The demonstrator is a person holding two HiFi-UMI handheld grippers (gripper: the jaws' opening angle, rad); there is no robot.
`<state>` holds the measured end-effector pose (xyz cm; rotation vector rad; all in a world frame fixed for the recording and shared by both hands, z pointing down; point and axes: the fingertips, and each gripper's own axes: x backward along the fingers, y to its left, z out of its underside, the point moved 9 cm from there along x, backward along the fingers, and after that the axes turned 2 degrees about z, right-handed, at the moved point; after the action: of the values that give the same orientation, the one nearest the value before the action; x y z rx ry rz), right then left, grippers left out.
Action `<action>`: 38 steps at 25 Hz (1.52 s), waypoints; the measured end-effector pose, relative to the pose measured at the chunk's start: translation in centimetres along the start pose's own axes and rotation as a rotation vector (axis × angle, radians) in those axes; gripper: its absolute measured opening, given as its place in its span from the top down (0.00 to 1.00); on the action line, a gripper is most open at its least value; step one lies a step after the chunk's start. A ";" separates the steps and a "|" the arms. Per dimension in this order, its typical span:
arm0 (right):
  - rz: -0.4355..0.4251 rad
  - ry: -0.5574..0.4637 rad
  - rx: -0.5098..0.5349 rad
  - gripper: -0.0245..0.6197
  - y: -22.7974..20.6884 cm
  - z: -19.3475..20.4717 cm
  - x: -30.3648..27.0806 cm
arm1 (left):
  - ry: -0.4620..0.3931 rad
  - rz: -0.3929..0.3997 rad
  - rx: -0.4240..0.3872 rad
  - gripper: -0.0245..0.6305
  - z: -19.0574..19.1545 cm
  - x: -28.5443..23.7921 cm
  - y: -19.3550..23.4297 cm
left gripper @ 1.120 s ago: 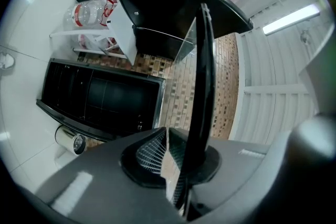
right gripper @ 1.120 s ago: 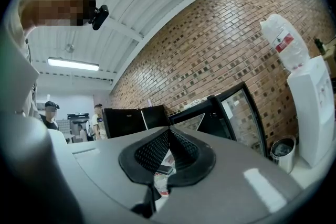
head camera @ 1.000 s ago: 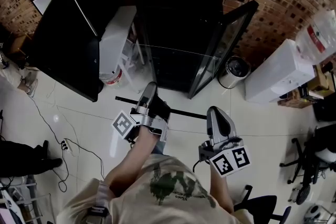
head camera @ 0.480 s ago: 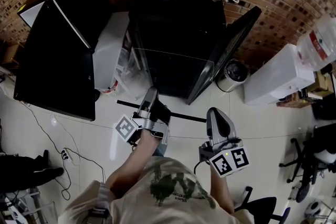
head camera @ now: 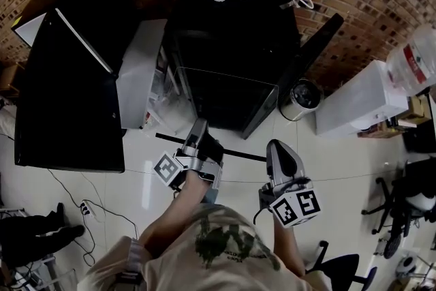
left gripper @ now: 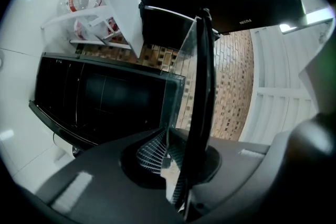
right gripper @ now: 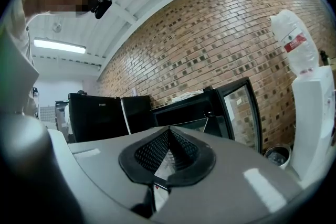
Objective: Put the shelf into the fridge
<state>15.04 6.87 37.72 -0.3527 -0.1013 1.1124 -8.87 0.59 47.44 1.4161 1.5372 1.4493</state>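
Presently the left tool is pinching the black-trimmed near edge of the glass shelf. The shelf is held out in front of the open black fridge, and its far edge reaches the fridge's front. The right tool is pressed together with nothing between its jaws, just beside the shelf's near right corner, and the fridge door stands open on the right.
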 end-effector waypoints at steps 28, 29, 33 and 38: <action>0.125 0.027 0.022 0.96 0.0 0.0 -7.0 | 0.075 -0.059 0.061 0.93 -4.6 -6.5 4.8; 0.124 0.028 0.024 0.96 0.0 -0.1 -7.1 | 0.074 -0.059 0.057 0.93 -4.7 -6.7 5.0; 0.118 0.037 0.032 0.96 -0.4 -0.1 -7.6 | 0.076 -0.049 0.037 0.93 -5.0 -7.6 5.7; 0.099 0.054 0.040 0.96 -1.3 -0.3 -8.8 | 0.060 -0.058 0.025 0.93 -5.0 -8.8 6.9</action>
<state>12.32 -1.50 38.72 -0.3544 -0.0141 1.2003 -9.16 -10.32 53.04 1.3421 1.6253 1.4544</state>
